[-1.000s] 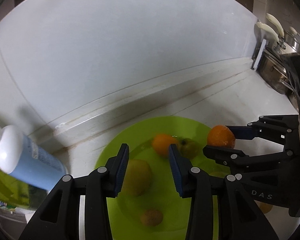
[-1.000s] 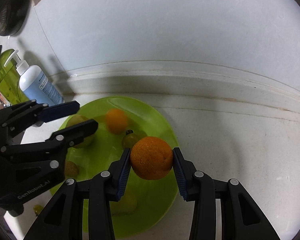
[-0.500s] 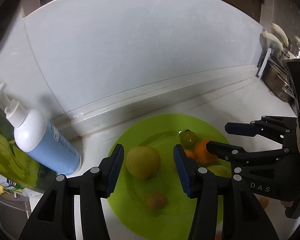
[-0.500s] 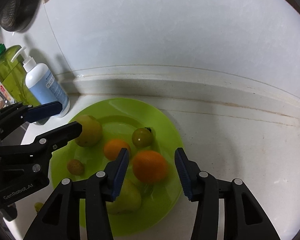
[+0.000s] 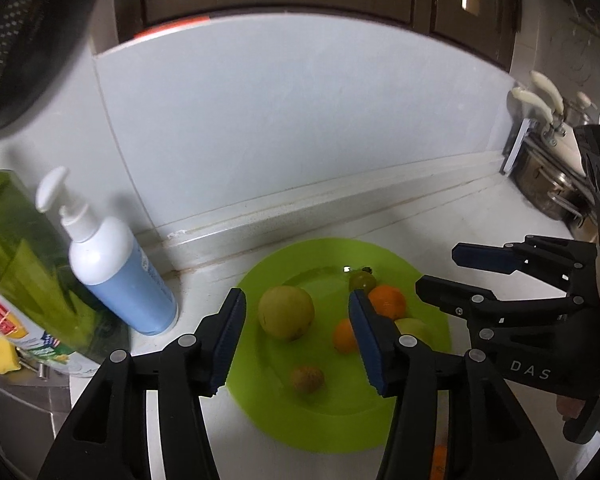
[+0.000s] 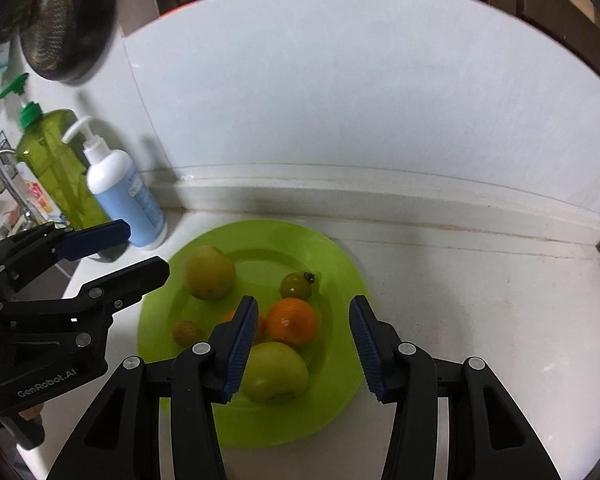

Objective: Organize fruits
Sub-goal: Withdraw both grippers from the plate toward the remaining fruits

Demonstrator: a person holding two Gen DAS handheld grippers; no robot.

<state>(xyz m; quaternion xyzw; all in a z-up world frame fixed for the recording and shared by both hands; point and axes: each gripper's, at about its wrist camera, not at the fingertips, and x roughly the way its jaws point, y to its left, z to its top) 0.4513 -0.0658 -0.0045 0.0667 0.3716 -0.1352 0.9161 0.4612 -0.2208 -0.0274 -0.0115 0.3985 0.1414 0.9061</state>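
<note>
While six fruits rest on the lime-green plate point(image 6: 342, 264), both grippers hang above it holding nothing: a large orange point(image 6: 292, 322) near the plate's middle, a smaller orange point(image 5: 344, 336) beside it, a yellow-green round fruit point(image 6: 210, 273) toward the bottles, a small dark-green tomato point(image 6: 298, 285) with its stalk at the far side, a green apple point(image 6: 274, 376) at the near rim and a small brown fruit point(image 6: 186, 333) at the edge nearest the left gripper. Left gripper point(image 5: 296, 340): jaws partly apart and opening, nothing between the pads, the round fruit and the small orange lying well below the gap. Right gripper point(image 6: 304, 350): jaws partly apart, empty, framing the large orange and the apple without touching them. Judged step: a placement looks finished, with both tools clear of the plate. An orange shape point(image 5: 440, 456) on the white counter point(image 6: 480, 300) near the lower edge of the left view may be another fruit, too cropped to tell; if so, the next move calls for lowering open jaws around it and carrying it to a free spot on the plate. Beyond the plate stand a white-and-blue pump bottle point(image 6: 124, 196) and a green bottle point(image 6: 56, 168), labels unreadable. Legible writing: "GenRobot.AI" on the left gripper's body, "DAS" on the right's
</note>
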